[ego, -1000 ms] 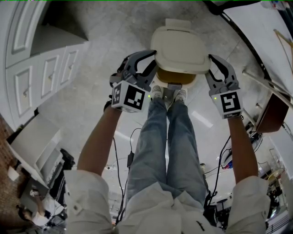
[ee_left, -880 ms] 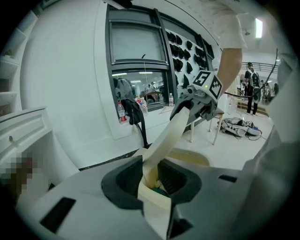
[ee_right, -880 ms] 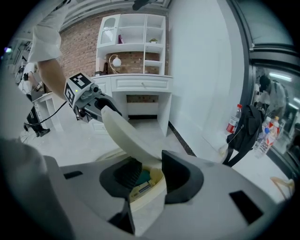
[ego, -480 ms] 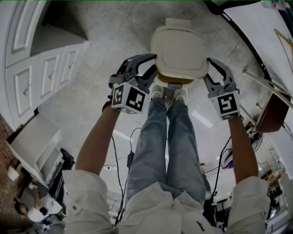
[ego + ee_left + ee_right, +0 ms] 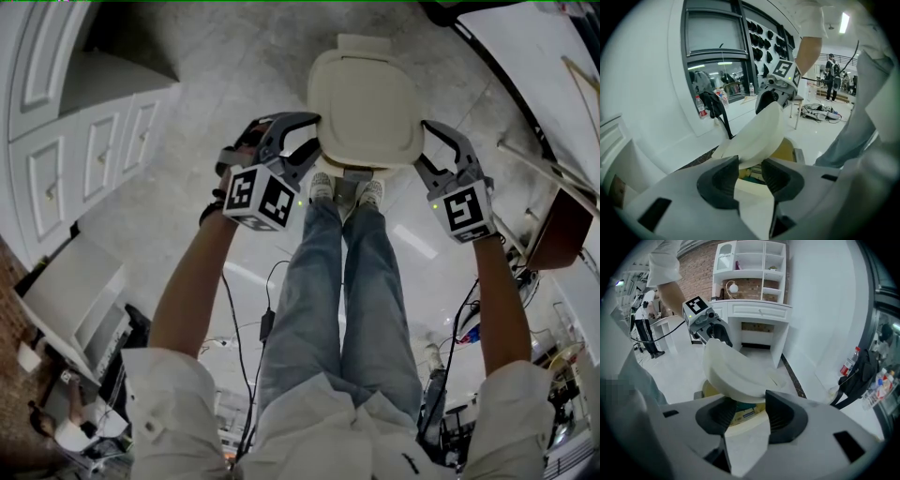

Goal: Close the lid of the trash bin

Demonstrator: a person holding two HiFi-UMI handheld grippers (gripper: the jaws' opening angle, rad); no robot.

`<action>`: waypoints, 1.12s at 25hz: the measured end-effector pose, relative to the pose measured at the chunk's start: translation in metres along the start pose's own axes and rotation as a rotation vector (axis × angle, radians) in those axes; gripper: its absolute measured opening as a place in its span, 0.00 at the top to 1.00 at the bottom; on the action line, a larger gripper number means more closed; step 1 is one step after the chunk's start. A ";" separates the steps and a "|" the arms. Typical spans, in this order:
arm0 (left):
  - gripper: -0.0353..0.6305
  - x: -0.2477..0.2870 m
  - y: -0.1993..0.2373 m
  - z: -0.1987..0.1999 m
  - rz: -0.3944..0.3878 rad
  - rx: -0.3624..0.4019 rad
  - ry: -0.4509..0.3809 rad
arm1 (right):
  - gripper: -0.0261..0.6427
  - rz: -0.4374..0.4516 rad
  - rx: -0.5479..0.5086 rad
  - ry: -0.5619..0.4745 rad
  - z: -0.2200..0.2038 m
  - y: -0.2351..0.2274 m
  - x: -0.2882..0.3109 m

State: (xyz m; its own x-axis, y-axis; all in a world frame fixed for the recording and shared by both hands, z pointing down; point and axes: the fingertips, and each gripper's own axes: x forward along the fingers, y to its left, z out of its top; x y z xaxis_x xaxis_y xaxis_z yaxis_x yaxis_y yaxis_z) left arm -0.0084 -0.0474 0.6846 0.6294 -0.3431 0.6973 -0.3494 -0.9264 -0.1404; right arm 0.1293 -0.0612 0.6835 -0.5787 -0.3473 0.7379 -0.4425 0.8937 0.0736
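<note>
The closing step is nearly done: the cream oval plastic lid [image 5: 364, 103] sits slightly ajar over the yellow-lined trash bin [image 5: 787, 149] on the floor. The left claw [image 5: 314, 133] and right claw [image 5: 422, 142] have just been opening and are released, the lid's side rims loose between their jaws. Next, I judge, both should draw clear sideways so the lid drops flush.

Grey mottled floor [image 5: 234, 66], white panelled cabinet [image 5: 94, 150], brick wall [image 5: 698, 268], white shelf unit [image 5: 754, 268]

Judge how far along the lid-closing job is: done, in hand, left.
Done: the lid is mostly lowered. In hand: the left gripper and right gripper straddle its side edges; their jaws have just been opening. Left: a gap above the trash bin shows, so the lid must seat fully.
</note>
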 end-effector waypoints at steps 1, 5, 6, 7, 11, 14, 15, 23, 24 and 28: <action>0.70 0.001 -0.001 -0.002 -0.010 0.010 0.007 | 0.65 0.008 -0.009 0.008 -0.002 0.001 0.001; 0.69 0.002 -0.007 -0.006 -0.038 0.043 0.024 | 0.62 0.037 -0.022 0.028 -0.007 0.006 0.004; 0.69 0.003 -0.008 -0.007 -0.044 0.048 0.027 | 0.62 0.040 -0.028 0.031 -0.008 0.007 0.004; 0.69 0.003 -0.010 -0.008 -0.050 0.053 0.031 | 0.62 0.043 -0.035 0.035 -0.009 0.008 0.004; 0.67 0.006 -0.017 -0.014 -0.084 0.085 0.054 | 0.60 0.062 -0.082 0.063 -0.016 0.013 0.008; 0.66 0.008 -0.022 -0.018 -0.113 0.109 0.069 | 0.58 0.073 -0.118 0.090 -0.021 0.017 0.010; 0.65 0.008 -0.024 -0.019 -0.122 0.113 0.073 | 0.58 0.077 -0.123 0.095 -0.022 0.018 0.010; 0.63 0.011 -0.032 -0.027 -0.187 0.117 0.083 | 0.54 0.106 -0.142 0.103 -0.029 0.024 0.014; 0.63 0.012 -0.033 -0.027 -0.195 0.116 0.084 | 0.54 0.111 -0.145 0.105 -0.030 0.024 0.015; 0.63 0.013 -0.035 -0.030 -0.220 0.116 0.090 | 0.53 0.133 -0.157 0.116 -0.034 0.027 0.016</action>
State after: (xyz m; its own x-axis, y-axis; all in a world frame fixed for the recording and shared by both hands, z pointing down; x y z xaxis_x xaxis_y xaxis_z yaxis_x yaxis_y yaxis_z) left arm -0.0083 -0.0145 0.7200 0.6152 -0.1211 0.7790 -0.1260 -0.9905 -0.0544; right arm 0.1310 -0.0332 0.7203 -0.5382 -0.1966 0.8195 -0.2500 0.9659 0.0676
